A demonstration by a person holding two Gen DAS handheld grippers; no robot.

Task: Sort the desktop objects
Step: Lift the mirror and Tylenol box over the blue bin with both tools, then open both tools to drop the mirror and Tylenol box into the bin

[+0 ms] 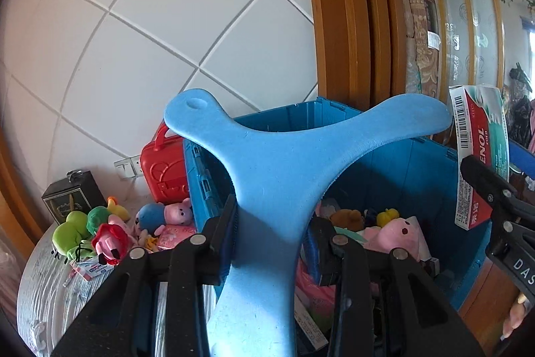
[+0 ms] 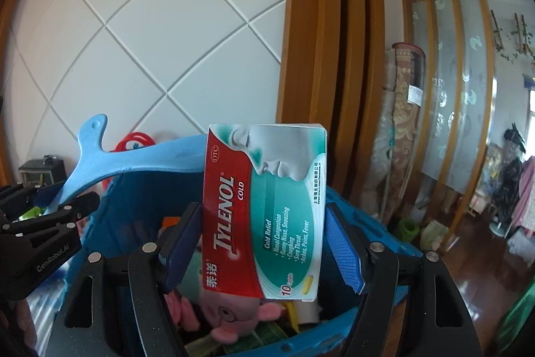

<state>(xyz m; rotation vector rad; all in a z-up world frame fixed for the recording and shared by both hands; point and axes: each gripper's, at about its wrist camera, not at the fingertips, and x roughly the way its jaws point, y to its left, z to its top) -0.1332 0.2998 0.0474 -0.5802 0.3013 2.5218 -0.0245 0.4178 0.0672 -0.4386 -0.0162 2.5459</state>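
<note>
A blue foam three-armed boomerang [image 1: 281, 169] stands upright in my left gripper [image 1: 272, 233], which is shut on its lower arm. Just behind it is an open blue storage bin [image 1: 301, 116] with plush toys inside. My right gripper [image 2: 264, 223] is shut on a red and teal Tylenol Cold box [image 2: 264, 209], held upright over the bin [image 2: 367, 223]. A pink plush [image 2: 227, 313] lies in the bin below the box. In the right wrist view the left gripper [image 2: 67, 213] and boomerang [image 2: 97, 156] show at the left. In the left wrist view the right gripper [image 1: 485, 206] and box [image 1: 478, 136] show at the right.
A round table [image 1: 43, 290] left of the bin carries several plush toys [image 1: 83, 230], a red toy case [image 1: 164, 166] and a dark box [image 1: 72, 199]. Behind are a white tiled wall, a wooden door frame [image 2: 321, 56] and a rolled rug [image 2: 404, 129].
</note>
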